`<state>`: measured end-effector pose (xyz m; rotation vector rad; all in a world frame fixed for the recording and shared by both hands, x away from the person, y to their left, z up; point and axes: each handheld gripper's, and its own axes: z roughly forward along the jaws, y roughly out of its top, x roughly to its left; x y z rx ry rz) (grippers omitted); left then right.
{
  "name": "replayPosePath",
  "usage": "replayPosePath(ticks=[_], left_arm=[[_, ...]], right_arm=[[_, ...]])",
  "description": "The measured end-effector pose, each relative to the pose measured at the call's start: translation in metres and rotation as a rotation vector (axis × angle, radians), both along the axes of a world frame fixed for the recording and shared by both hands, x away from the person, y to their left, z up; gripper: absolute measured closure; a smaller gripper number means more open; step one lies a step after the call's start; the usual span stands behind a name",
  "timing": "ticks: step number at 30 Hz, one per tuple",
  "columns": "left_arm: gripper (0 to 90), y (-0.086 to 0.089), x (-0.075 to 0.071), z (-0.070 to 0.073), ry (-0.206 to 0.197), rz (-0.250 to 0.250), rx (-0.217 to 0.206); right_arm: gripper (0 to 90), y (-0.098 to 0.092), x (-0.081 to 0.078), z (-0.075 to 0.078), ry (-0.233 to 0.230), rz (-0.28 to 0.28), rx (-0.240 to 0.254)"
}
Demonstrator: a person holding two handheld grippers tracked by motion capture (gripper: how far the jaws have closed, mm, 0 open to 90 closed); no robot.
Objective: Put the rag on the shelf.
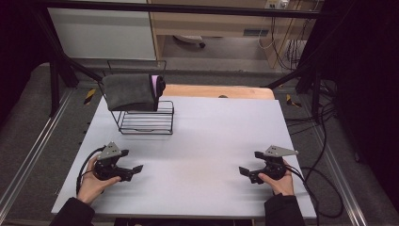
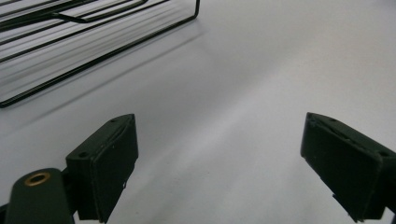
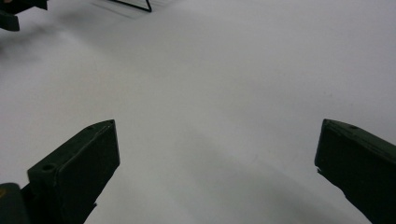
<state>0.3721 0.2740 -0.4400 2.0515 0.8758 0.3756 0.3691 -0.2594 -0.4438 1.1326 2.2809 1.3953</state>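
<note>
A lab: black frame rails [image 1: 179, 8], trailing cables [image 1: 308, 120], white table [image 1: 211, 141].

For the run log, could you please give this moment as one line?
left hand-held gripper: open | right hand-held gripper: open | cloth: on rack

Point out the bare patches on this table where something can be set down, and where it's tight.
The widest free patch is the white table between the left gripper and right gripper, running back to the far edge. The right half is bare too. It is crowded only at the far left, where the wire rack stands with a dark cloth draped over it.
</note>
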Motion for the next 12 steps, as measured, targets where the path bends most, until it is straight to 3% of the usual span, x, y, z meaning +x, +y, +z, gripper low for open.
replayPosePath(ticks=[3, 12], left_arm=[[10.9, -0.0004, -0.0005, -0.0015, 0.004, -0.003, 0.003], [10.7, 0.0022, -0.0013, -0.0036, 0.004, 0.002, -0.001]], right_arm=[[0.8, -0.003, -0.0026, -0.0056, 0.017, -0.002, -0.03], [0.8, -0.0047, -0.0057, -0.0087, 0.019, -0.003, -0.023]])
